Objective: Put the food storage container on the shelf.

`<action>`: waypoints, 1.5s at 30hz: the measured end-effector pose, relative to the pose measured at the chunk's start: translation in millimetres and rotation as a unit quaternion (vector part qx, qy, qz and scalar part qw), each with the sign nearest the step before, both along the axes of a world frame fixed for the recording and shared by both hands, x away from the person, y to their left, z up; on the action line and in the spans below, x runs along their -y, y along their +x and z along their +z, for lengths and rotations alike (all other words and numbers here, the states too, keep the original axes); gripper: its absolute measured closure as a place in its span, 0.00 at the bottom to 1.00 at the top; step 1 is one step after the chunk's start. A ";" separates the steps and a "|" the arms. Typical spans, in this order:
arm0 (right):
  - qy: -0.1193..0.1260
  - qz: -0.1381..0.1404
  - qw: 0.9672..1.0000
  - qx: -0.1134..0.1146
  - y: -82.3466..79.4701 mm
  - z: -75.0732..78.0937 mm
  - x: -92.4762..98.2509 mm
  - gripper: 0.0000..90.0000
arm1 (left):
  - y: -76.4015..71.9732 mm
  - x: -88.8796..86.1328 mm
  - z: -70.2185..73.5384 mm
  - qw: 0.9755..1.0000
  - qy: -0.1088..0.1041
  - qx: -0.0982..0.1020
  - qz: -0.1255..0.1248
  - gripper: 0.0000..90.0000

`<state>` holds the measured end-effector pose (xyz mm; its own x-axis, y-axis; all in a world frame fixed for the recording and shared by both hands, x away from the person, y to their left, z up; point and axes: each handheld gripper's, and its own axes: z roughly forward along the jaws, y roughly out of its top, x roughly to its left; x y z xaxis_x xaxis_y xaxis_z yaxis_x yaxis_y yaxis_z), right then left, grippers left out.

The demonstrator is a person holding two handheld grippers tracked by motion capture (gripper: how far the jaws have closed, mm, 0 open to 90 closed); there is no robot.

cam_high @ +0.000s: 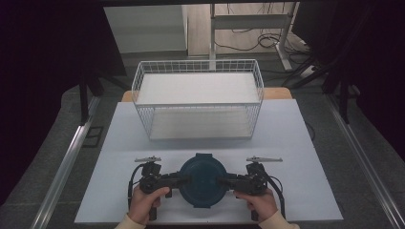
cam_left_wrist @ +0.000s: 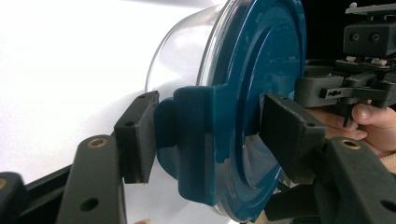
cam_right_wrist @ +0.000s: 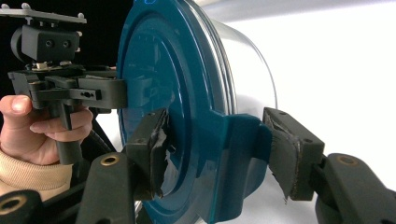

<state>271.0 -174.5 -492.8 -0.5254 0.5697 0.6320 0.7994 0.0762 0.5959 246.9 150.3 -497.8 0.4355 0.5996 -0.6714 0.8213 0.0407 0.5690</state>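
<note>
Grippers stand at both sides of a round container [cam_high: 202,180] with a dark blue lid, which sits on the white table [cam_high: 305,143] near the person's edge, in front of the white wire basket [cam_high: 198,98]. The left gripper [cam_high: 182,180] has its jaws closed on the lid's side tab, one pad under the tab and one on top of the lid. The right gripper [cam_high: 223,181] clamps the opposite tab in the same way. The container body under the lid is clear. Both hands hold the gripper handles low at the table edge.
</note>
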 end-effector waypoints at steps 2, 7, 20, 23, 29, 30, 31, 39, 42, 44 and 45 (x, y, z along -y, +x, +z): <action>0.000 0.001 1.000 0.006 -0.6 3.7 0.4 0.47 | -0.4 -0.1 1.4 1.000 -0.001 0.003 0.001 0.44; 0.003 0.002 1.000 0.026 -0.3 13.3 -1.0 0.47 | -2.5 -1.5 14.2 1.000 -0.001 0.026 0.008 0.44; 0.002 0.006 0.997 0.078 10.9 52.7 -4.5 0.47 | 12.6 -4.7 52.1 0.998 -0.007 0.067 0.008 0.45; 0.002 0.004 0.996 0.085 14.7 61.3 -3.5 0.47 | 17.1 -3.7 60.6 0.997 -0.010 0.074 0.009 0.45; 0.003 0.004 0.995 0.101 30.7 90.7 -1.4 0.47 | 34.0 -1.8 90.2 0.995 -0.012 0.093 0.011 0.45; 0.001 0.005 0.994 0.107 33.6 96.6 -1.4 0.47 | 35.9 -2.0 93.1 0.995 -0.013 0.095 0.010 0.45; 0.000 0.004 0.994 0.108 35.0 100.4 -1.5 0.47 | 38.2 -2.1 97.0 0.995 -0.013 0.096 0.010 0.45; -0.007 0.012 0.992 0.129 53.2 131.3 -6.5 0.47 | 53.9 -6.8 123.7 0.993 -0.014 0.112 0.015 0.44; -0.007 0.012 0.992 0.127 61.9 140.9 -9.4 0.47 | 62.3 -9.0 133.0 0.993 -0.013 0.114 0.016 0.44; -0.009 0.014 0.991 0.130 67.7 147.8 -10.8 0.47 | 68.0 -10.2 140.0 0.993 -0.013 0.114 0.015 0.44; -0.008 0.015 0.991 0.129 70.7 151.5 -11.4 0.47 | 70.6 -10.7 143.9 0.993 -0.012 0.116 0.015 0.44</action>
<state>341.7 -163.2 -341.2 -0.6852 0.5610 0.4646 0.6175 0.1091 0.7789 317.6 161.0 -353.9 0.5622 0.5997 -0.5694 0.6661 0.0797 0.7416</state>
